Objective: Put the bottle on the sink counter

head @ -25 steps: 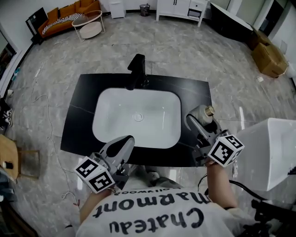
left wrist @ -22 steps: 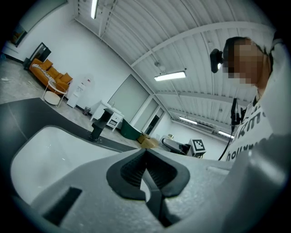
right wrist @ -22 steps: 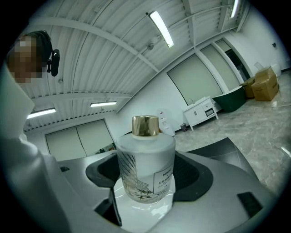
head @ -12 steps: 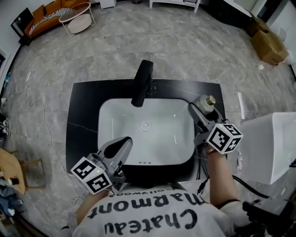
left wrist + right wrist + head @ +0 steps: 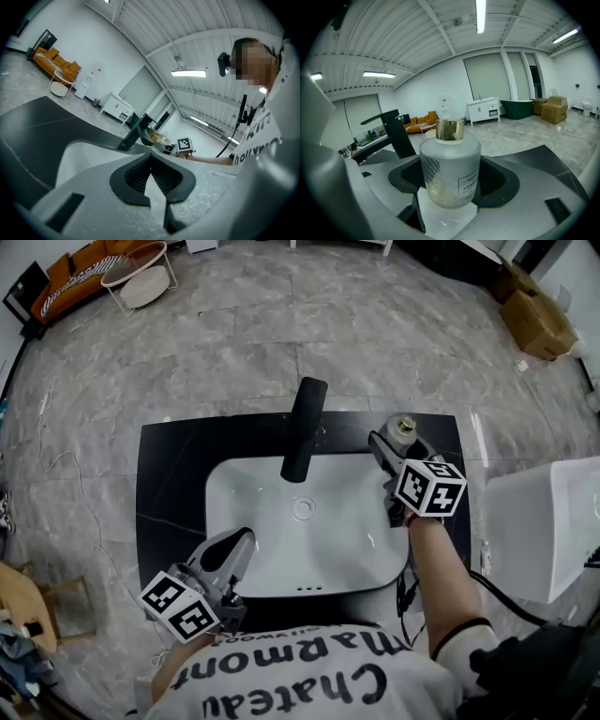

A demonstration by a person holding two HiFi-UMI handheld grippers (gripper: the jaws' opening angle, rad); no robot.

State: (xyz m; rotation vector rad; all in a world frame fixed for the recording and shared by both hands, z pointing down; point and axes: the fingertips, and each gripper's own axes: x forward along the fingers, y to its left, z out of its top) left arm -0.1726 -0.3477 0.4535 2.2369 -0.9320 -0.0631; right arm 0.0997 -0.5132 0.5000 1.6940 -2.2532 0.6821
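Observation:
A frosted glass bottle (image 5: 450, 168) with a gold cap (image 5: 450, 130) stands upright between my right gripper's jaws, which are shut on its body. In the head view the bottle (image 5: 403, 427) and right gripper (image 5: 399, 443) are over the back right part of the black sink counter (image 5: 169, 474), just right of the white basin (image 5: 300, 540). Whether the bottle's base touches the counter is hidden. My left gripper (image 5: 230, 554) hovers at the basin's front left edge; its jaws (image 5: 151, 174) are shut with nothing between them.
A tall black faucet (image 5: 305, 427) stands behind the basin, left of the bottle. A large white fixture (image 5: 544, 521) sits on the floor right of the counter. Cardboard boxes (image 5: 539, 320) lie far right, a round side table (image 5: 136, 273) far left.
My right gripper has carried the bottle away from the person, from the counter's right front toward its back right corner. The left gripper stayed near the front edge.

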